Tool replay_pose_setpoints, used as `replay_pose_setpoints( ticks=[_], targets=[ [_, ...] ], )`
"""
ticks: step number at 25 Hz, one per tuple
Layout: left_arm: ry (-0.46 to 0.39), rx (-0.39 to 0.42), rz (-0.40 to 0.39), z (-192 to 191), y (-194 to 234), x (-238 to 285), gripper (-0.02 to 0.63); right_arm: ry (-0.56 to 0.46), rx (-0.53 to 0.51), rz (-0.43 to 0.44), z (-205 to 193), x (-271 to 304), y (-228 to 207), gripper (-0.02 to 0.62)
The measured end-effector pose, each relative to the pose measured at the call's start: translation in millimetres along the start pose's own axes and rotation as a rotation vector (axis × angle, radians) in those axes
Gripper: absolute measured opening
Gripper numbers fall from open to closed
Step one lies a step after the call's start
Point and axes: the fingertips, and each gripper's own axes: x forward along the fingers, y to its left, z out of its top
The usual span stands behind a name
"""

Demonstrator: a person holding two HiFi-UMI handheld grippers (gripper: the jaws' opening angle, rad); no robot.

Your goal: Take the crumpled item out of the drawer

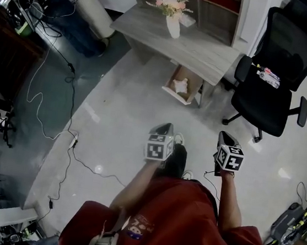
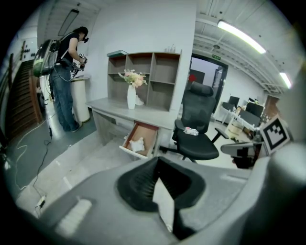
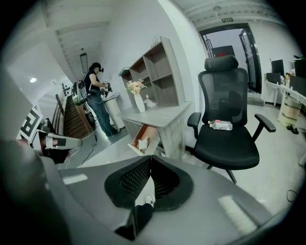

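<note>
Head view looks steeply down on the left gripper [image 1: 162, 129] and right gripper [image 1: 227, 138], held side by side above the floor, both pointing towards the desk [image 1: 206, 53]. Under the desk the drawer [image 1: 176, 96] stands pulled out, and the crumpled item [image 1: 180, 85], a pale lump, lies on its bottom near the middle, free of the walls as far as can be seen.

Both grippers are closed and empty. In the left gripper view the dark pads meet at their tips with nothing but floor behind them, and the right gripper view shows the same, with a shoe and floor below the pads.

The item lies straight ahead of the grippers and lower, well apart from both, with bare floor between. In the head view it sits almost in line with the left gripper and clearly to the left of the right one, so the left is the nearer and better placed. The chair [image 1: 275, 78] stands on the right gripper's side, beside the desk.

The drawer's length runs roughly towards the person. The item [image 2: 137, 143] shows no clear long axis at this range; it reads as a rumpled mound.

Likely next: close the gap, open the left jaws, and come down into the drawer from above.
</note>
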Motion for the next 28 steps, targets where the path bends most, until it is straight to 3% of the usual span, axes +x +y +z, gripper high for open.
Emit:
replay_pose_setpoints(
  ticks=[7,28],
  targets=[
    [-0.001,-0.003,-0.020,27,28,38,-0.003,0.017,-0.016,-0.022,25,40,0,0.002],
    [0.014,-0.019,-0.065,149,144,163,-0.003,0.047,-0.069,-0.035,155,207,30,0.002]
  ],
)
